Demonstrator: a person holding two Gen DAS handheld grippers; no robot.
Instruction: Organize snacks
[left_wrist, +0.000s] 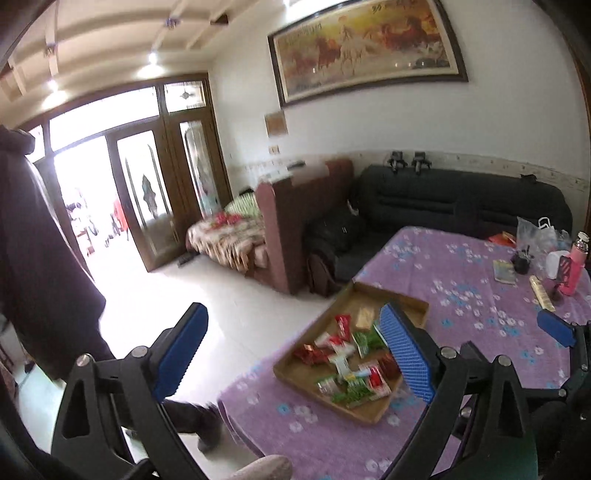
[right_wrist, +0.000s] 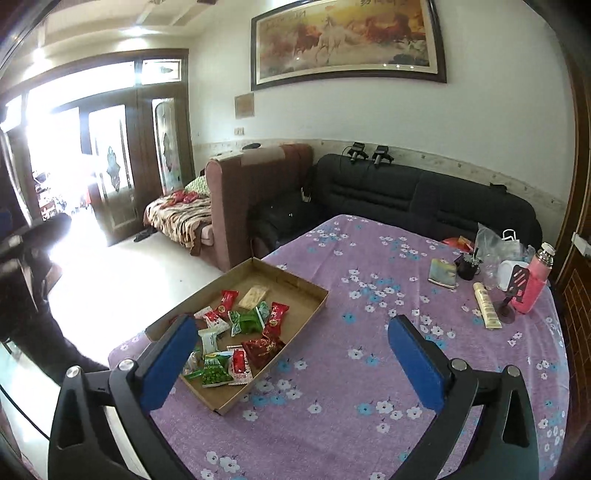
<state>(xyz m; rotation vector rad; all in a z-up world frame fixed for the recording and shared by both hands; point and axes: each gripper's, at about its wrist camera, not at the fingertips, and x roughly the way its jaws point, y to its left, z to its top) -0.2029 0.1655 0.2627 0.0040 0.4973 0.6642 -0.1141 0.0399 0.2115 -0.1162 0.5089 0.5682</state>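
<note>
A shallow brown cardboard tray (right_wrist: 295, 284) sits at the left edge of a table with a purple flowered cloth (right_wrist: 369, 369). It holds several red, green and white snack packets (right_wrist: 236, 332) and one beige packet (right_wrist: 253, 297). The tray (left_wrist: 406, 301) and its packets (left_wrist: 347, 354) also show in the left wrist view. My left gripper (left_wrist: 295, 350) is open and empty, held above the table's left edge near the tray. My right gripper (right_wrist: 291, 362) is open and empty, above the table just in front of the tray.
At the table's far right stand a pink bottle (right_wrist: 537, 284), a phone stand (right_wrist: 511, 295), a cream tube (right_wrist: 485, 304), a dark cup (right_wrist: 467, 267), a small booklet (right_wrist: 443, 273) and plastic bags (right_wrist: 495, 240). A black sofa (right_wrist: 424, 195) lies behind the table.
</note>
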